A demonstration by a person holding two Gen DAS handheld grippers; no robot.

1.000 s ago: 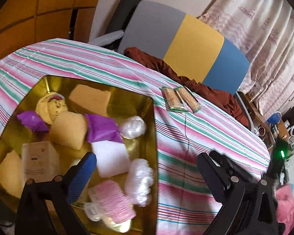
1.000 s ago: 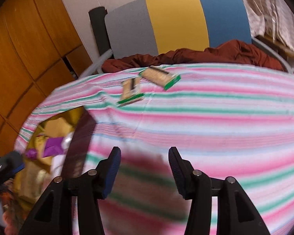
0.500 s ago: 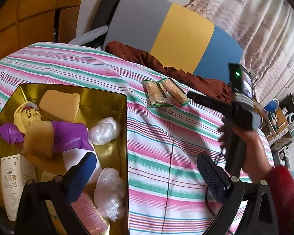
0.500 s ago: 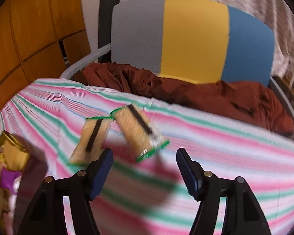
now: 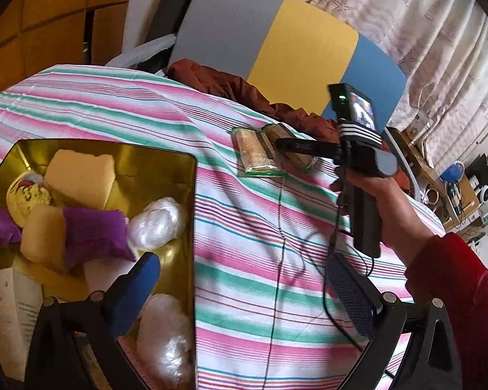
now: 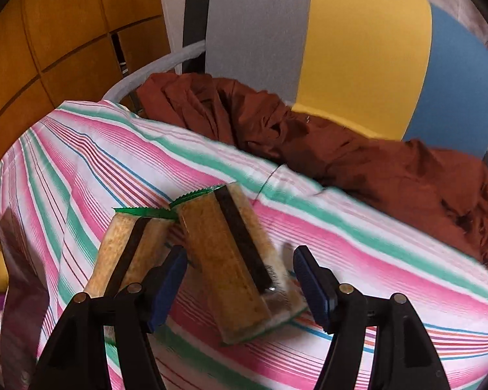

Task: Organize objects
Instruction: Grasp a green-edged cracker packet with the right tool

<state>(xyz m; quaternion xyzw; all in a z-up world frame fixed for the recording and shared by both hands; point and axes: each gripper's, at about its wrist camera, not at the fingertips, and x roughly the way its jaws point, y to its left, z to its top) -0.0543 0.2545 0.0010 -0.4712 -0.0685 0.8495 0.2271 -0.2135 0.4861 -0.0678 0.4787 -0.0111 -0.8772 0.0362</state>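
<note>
My left claw [image 5: 240, 287] hangs spread and empty over the gold tin's [image 5: 188, 195] rim at nine o'clock. At one o'clock on the striped desk [image 5: 244, 227], my right claw [image 6: 240, 279] stands spread around one snack pack [image 6: 234, 256], its twin [image 6: 127, 253] just left.

Red sleeve [image 5: 455, 279], black gripper [image 6: 240, 279] frames — blue ribbed pads [image 6: 167, 284], silver screws
</note>
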